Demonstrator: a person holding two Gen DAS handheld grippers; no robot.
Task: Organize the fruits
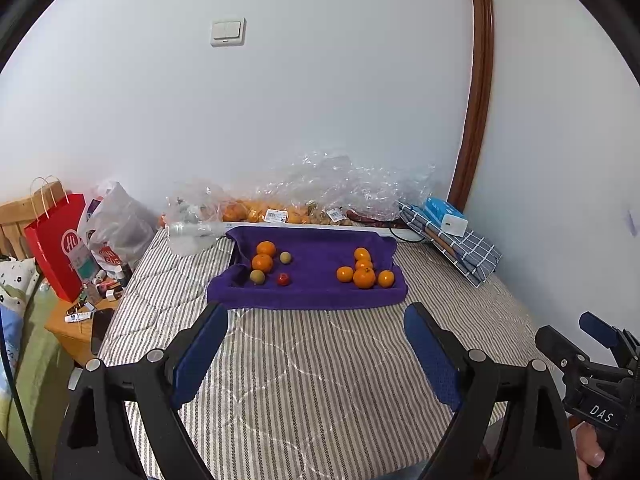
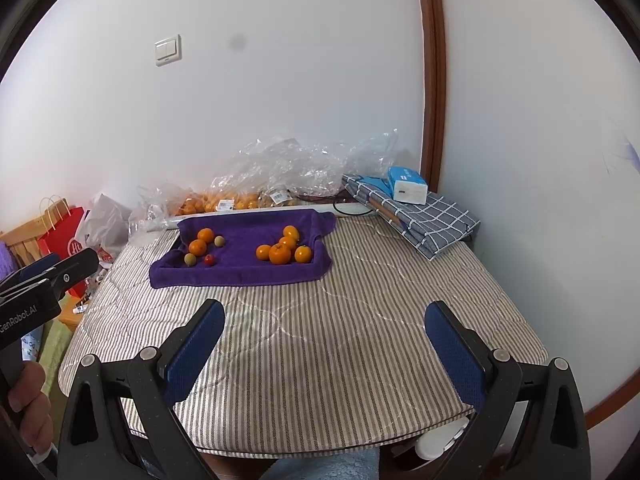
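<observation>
Jaws apart; oranges (image 1: 364,270) on purple towel (image 1: 316,296).

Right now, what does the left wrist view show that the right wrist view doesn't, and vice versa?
Left wrist only: the cluttered bedside table beside the red bag, and the right claw at its edge.
Right wrist only: the near edge of the striped mattress, and the left claw at its edge.
Both: the purple towel with two groups of fruit, plastic bags, folded checked cloth, light switch.
</observation>
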